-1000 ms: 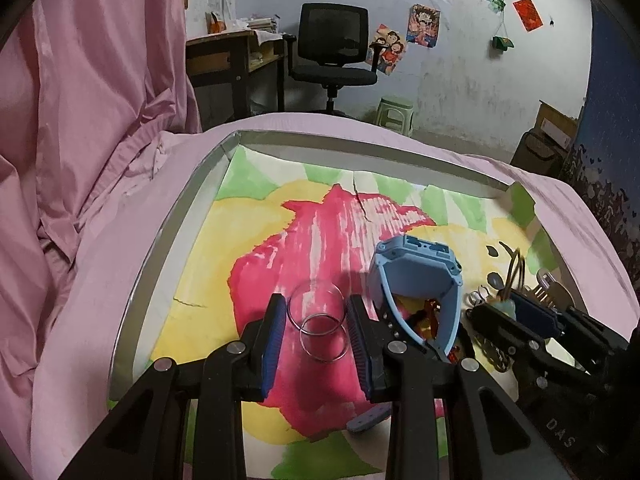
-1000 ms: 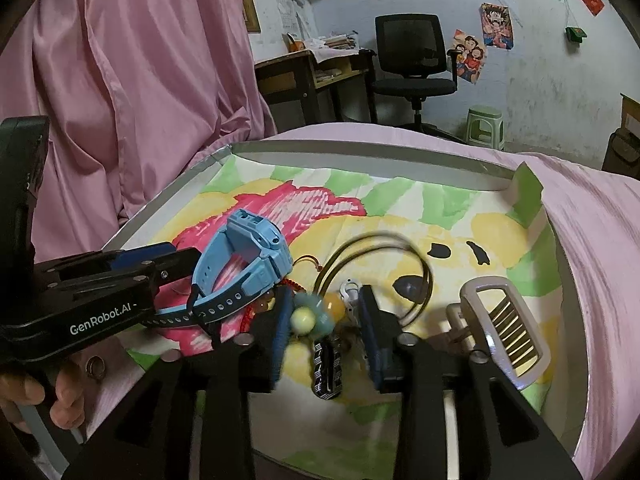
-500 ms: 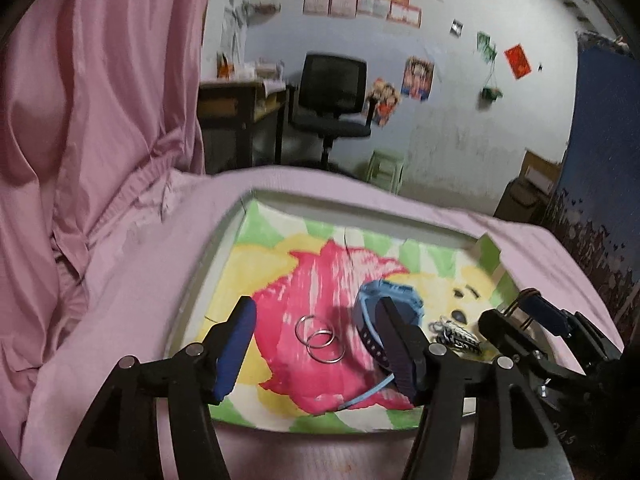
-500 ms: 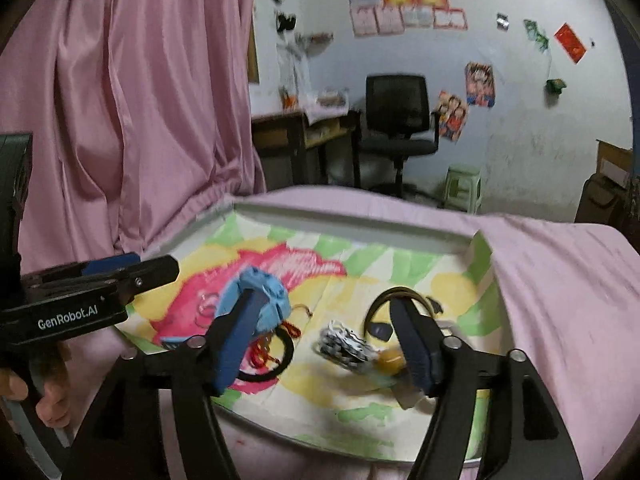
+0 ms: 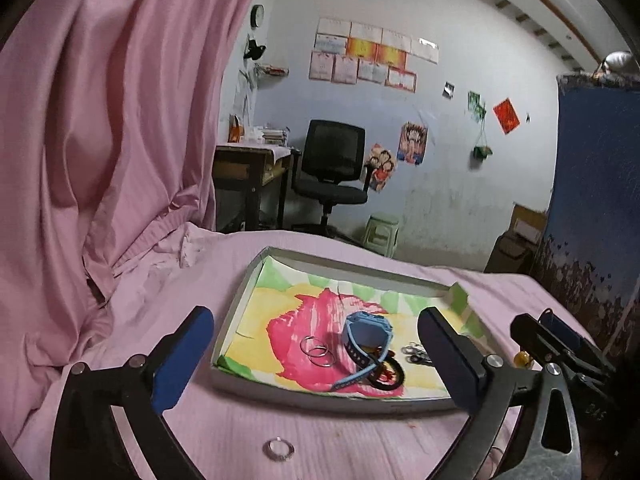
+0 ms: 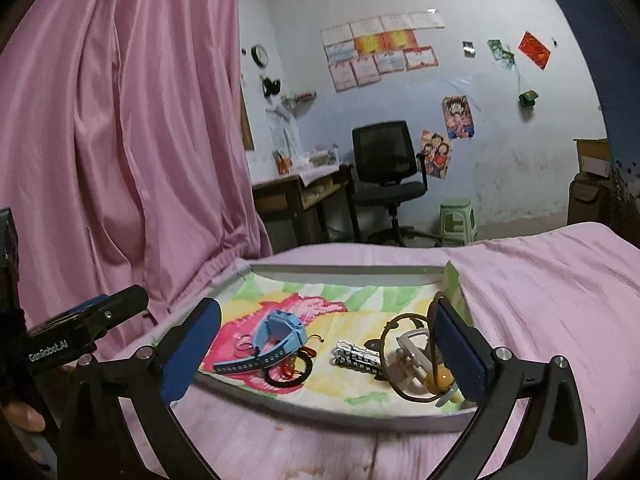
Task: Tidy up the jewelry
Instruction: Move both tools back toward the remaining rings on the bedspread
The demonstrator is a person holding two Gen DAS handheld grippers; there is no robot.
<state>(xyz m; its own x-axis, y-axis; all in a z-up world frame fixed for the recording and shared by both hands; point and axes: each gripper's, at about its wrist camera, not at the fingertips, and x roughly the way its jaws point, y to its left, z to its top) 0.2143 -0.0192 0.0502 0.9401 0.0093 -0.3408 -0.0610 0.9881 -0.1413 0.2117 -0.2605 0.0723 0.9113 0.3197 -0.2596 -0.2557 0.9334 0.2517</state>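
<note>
Jewelry all sits in the tray (image 5: 236, 304) — blue watch (image 5: 366, 330), two rings (image 5: 316, 350), hair tie (image 6: 289, 370) — so I hold left hand-held gripper (image 5: 316, 354) and right hand-held gripper (image 6: 328, 354) wide apart, empty, above the near rim; one ring (image 5: 279, 449) stranded on the bed sheet (image 5: 168, 280)

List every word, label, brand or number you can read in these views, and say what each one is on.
"GenRobot.AI": white lettering on the black body of the left gripper, seen in the right wrist view.
Faint embossed letters on the right gripper body, left wrist view: too dim to read.
Wall certificates, posters and red paper: print too small or blurred.
Wall clock: numerals unreadable.
Blue watch: no legible text.
</note>
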